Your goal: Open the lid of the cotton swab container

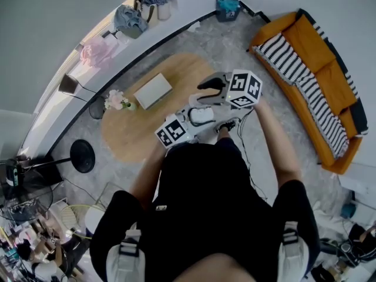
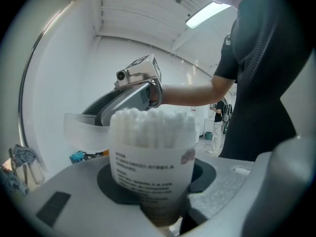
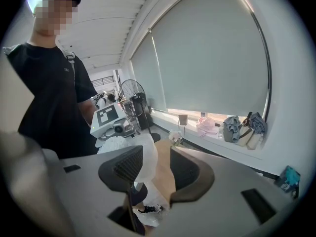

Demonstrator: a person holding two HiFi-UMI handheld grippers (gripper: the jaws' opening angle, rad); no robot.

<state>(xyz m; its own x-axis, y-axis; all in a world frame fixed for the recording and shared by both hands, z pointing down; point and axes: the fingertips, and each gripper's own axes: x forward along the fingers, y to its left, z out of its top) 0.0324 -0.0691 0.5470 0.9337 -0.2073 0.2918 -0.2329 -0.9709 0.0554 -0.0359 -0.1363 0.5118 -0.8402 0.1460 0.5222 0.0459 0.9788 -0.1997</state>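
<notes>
Your left gripper (image 2: 160,179) has its jaws closed on the lower part of the container (image 2: 150,167), pads on either side of the labelled wall. Your right gripper (image 3: 154,168) has its jaws apart, with the lid (image 2: 81,130) standing in the gap. The lid seems to lie against one pad, while open space shows between it and the other, so count that as no real grip. The tabletop (image 1: 132,131) carries none of this: you are holding the container in the air over its near edge, close to your body. The container stands roughly upright. Its mouth is already uncovered, and the lid sits out to one side at about rim height. Whether a hinge joins the lid to the rim does not show. The container is probably very light, with thin, smooth, cloudy plastic that will bow and slip if you squeeze hard. Keep the left hold low on the wall, where it should be stiffest, and press only enough to stop it turning. Take the lid by its free rim, pinched flat between the pads, and swing it gently, since a thin plastic joint could tear or spring back. The cotton swabs (image 2: 153,125) are packed upright with their tips level with the mouth. They look loose enough to spill if you tip the container, so keep it level.
</notes>
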